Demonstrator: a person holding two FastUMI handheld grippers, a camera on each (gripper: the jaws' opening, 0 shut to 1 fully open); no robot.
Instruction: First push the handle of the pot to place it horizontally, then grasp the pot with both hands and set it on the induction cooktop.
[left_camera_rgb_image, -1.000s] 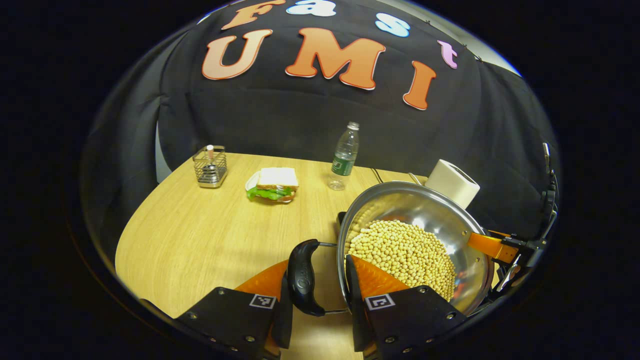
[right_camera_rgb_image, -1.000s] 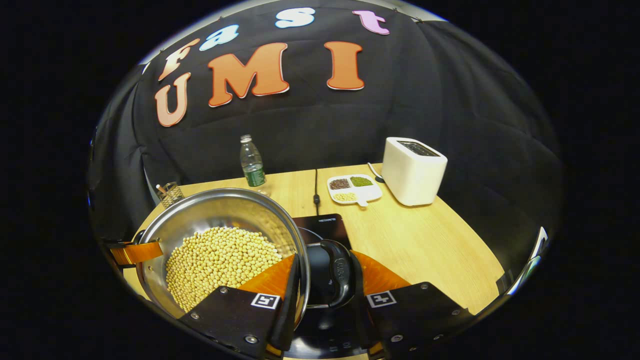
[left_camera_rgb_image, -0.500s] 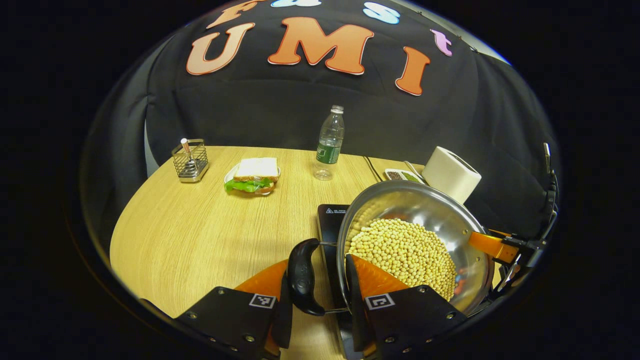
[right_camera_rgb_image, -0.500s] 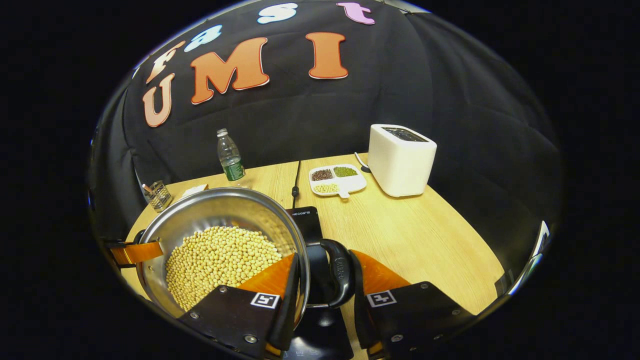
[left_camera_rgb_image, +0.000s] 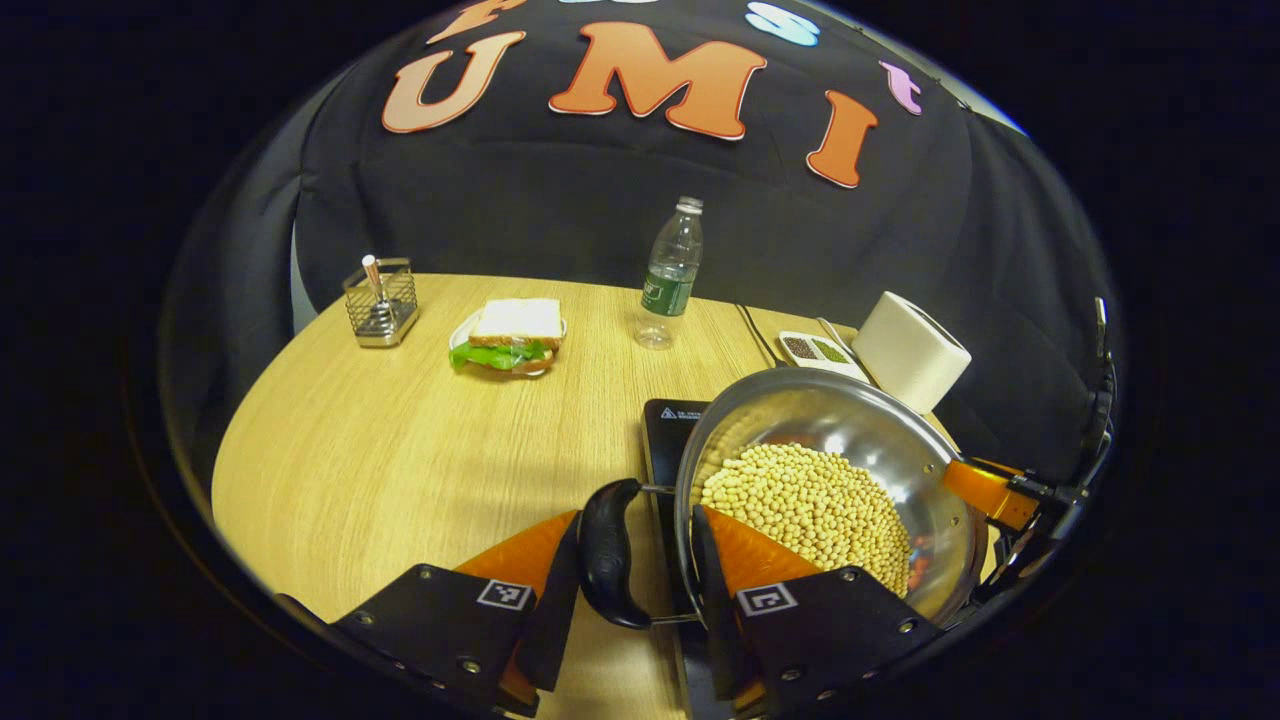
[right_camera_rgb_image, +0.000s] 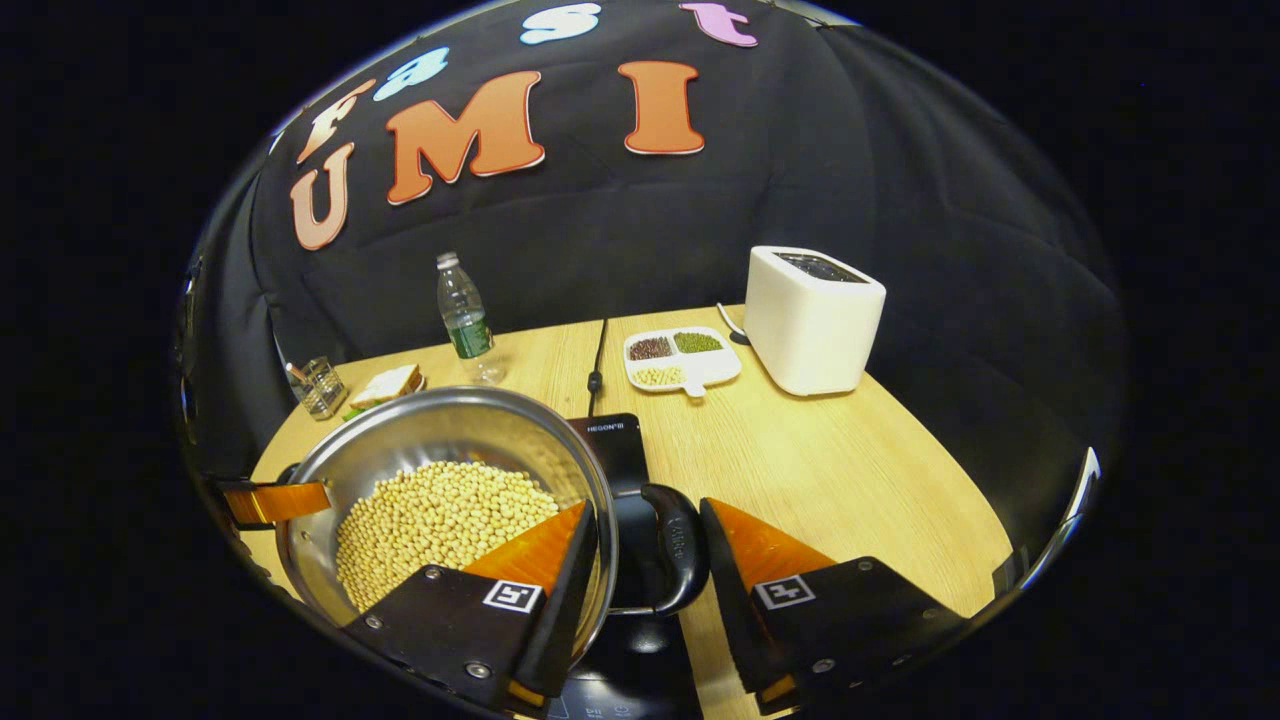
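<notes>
Your left claw (left_camera_rgb_image: 628, 560) straddles the black loop handle (left_camera_rgb_image: 606, 553) and near rim of the round steel pot (left_camera_rgb_image: 880, 440) full of pale soybeans (left_camera_rgb_image: 810, 505); its jaws stand apart, with a gap showing beside the handle. The pot sits over the flat black induction cooktop (left_camera_rgb_image: 668, 435) on the wooden worktop (left_camera_rgb_image: 400, 450). Your right claw (right_camera_rgb_image: 648, 555) brackets the pot's other black handle (right_camera_rgb_image: 678, 555), one finger inside the rim, the other clear of the handle, so it is spread too. Behind stand a clear plastic bottle (right_camera_rgb_image: 462, 318), a white divided dish (right_camera_rgb_image: 682, 360) and a white toaster (right_camera_rgb_image: 812, 320).
</notes>
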